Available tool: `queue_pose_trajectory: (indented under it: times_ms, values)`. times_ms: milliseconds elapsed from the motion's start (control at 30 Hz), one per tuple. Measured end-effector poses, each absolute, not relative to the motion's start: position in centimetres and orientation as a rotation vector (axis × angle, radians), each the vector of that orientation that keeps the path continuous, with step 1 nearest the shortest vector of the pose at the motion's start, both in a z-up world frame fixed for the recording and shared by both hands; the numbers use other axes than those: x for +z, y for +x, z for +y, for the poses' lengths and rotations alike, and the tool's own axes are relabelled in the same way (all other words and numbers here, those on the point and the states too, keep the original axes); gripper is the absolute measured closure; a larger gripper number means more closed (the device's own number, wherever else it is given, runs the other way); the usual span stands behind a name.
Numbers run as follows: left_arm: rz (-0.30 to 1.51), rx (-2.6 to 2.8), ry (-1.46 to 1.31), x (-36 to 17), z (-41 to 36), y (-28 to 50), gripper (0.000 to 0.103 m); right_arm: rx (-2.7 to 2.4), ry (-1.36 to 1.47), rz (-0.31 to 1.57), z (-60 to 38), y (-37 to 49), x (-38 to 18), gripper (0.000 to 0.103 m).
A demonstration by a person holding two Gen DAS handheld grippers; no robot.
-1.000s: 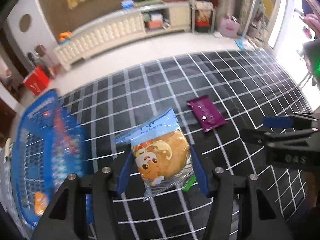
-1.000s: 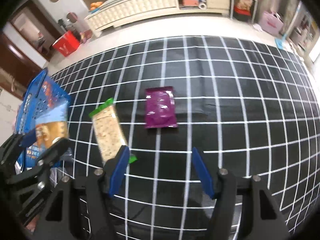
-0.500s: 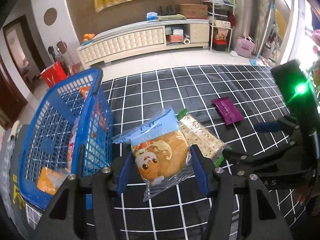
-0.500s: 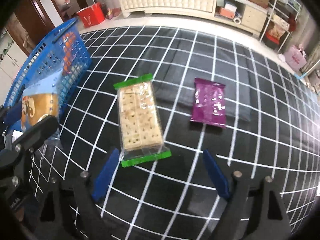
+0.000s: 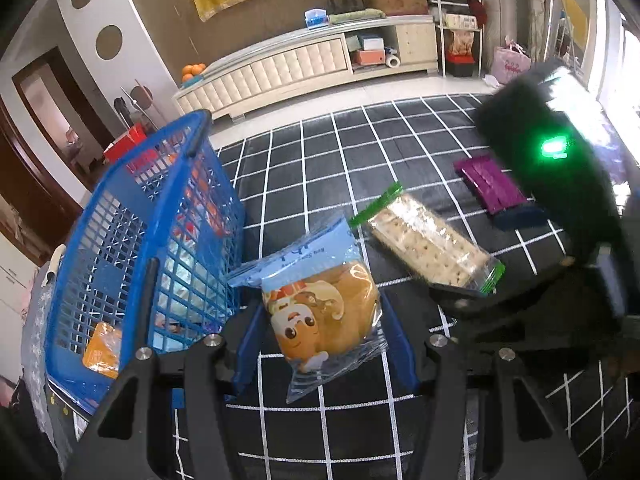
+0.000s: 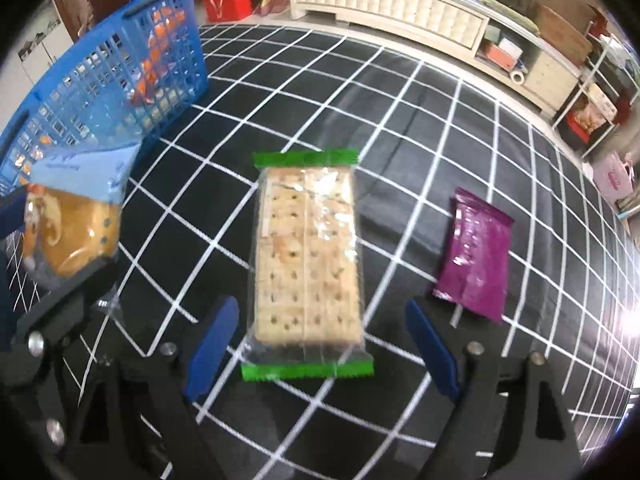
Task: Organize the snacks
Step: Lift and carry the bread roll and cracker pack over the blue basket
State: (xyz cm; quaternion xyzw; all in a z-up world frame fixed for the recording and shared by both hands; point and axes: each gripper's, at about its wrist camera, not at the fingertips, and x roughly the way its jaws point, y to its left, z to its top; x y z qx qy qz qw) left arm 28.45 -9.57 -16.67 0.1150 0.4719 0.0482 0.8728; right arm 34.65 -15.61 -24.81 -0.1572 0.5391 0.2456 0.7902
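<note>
My left gripper (image 5: pixel 324 344) is shut on a bagged bun with a cartoon face (image 5: pixel 320 312) and holds it above the cloth, just right of the blue basket (image 5: pixel 132 240). The bun also shows in the right wrist view (image 6: pixel 68 220). My right gripper (image 6: pixel 320 356) is open, its blue fingers on either side of the near end of a green-edged cracker pack (image 6: pixel 306 264) lying flat. The pack also shows in the left wrist view (image 5: pixel 428 240). A purple snack packet (image 6: pixel 476 256) lies to its right.
The basket (image 6: pixel 120 80) holds several snacks and stands at the left on a black cloth with white grid lines (image 6: pixel 400 120). A white low cabinet (image 5: pixel 300 68) and shelves stand across the room beyond the cloth.
My left gripper has carried the bun leftward, closer to the basket. My right gripper has moved left and forward until its open fingers straddle the cracker pack.
</note>
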Motion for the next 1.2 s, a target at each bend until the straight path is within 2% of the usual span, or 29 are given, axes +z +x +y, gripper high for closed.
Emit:
queue_pose_trajectory:
  times_ms: [100,200,233,467,667,1200]
  values:
    - [0.993,0.102,0.246,-16.7,-9.5,28.6,0.05,0.524,-0.376,1.164,-15.5,34.5,-25.2,0.015]
    - [0.991,0.104,0.25,-16.7,-9.5,28.6,0.05,0.527,-0.362,1.133,-16.1,33.8,-24.9,0.034]
    - [0.986,0.106,0.258,-16.7,-9.6,28.4,0.05,0.519,-0.351,1.128,-16.5,33.6,-24.6,0.044]
    - [0.991,0.104,0.263,-17.2,-9.9,27.9,0.05,0.497,-0.306,1.118,-18.4,31.5,-23.1,0.045]
    - [0.976,0.084,0.242,-16.3,-10.2,27.0,0.05,0.465,-0.325,1.028,-18.8,29.0,-18.7,0.045]
    - [0.828,0.063,0.193,-9.0,-7.7,21.0,0.05,0.403,-0.347,0.895,-17.0,22.6,-9.9,0.045]
